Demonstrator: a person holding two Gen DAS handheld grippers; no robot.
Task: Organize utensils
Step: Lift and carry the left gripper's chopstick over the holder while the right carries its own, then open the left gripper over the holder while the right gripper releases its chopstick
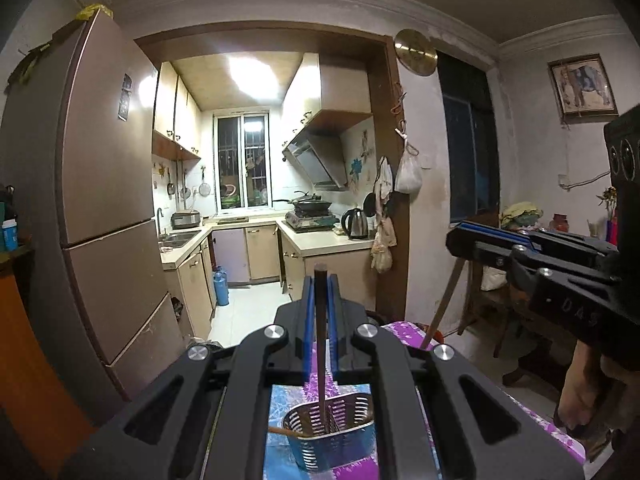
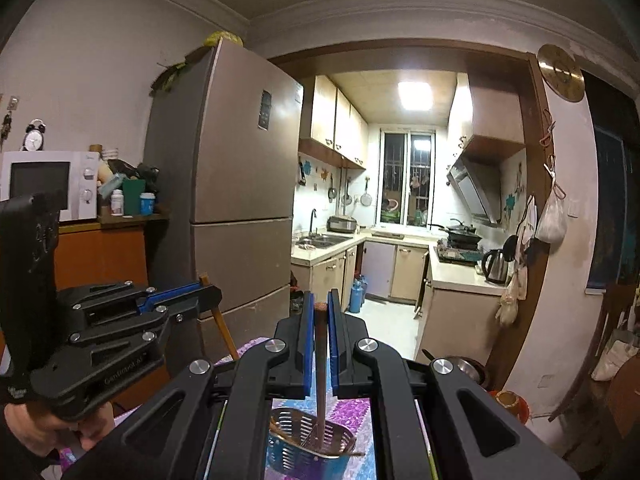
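Both Tongs Clenched on Chopsticks Above the Holder

Clearly, the left tongs point(image 1: 320, 284) are clenched on a dark chopstick point(image 1: 321, 344), which stands upright between the blue pads, its lower end reaching down into the perforated utensil holder point(image 1: 332, 436). The right tongs point(image 2: 319, 300) grasp a reddish-brown chopstick point(image 2: 320, 380) in the same way, upright, with its tip inside the same holder point(image 2: 312, 440). In the left wrist view the right tongs point(image 1: 460, 236) show at the right edge, with their stick slanting down toward the table. The holder stands on a table covered by a purple and blue floral cloth point(image 2: 352, 408), and a thin brown stick point(image 1: 286, 433) lies across its rim. Behind are a tall fridge point(image 2: 244, 184) and a lit kitchen.
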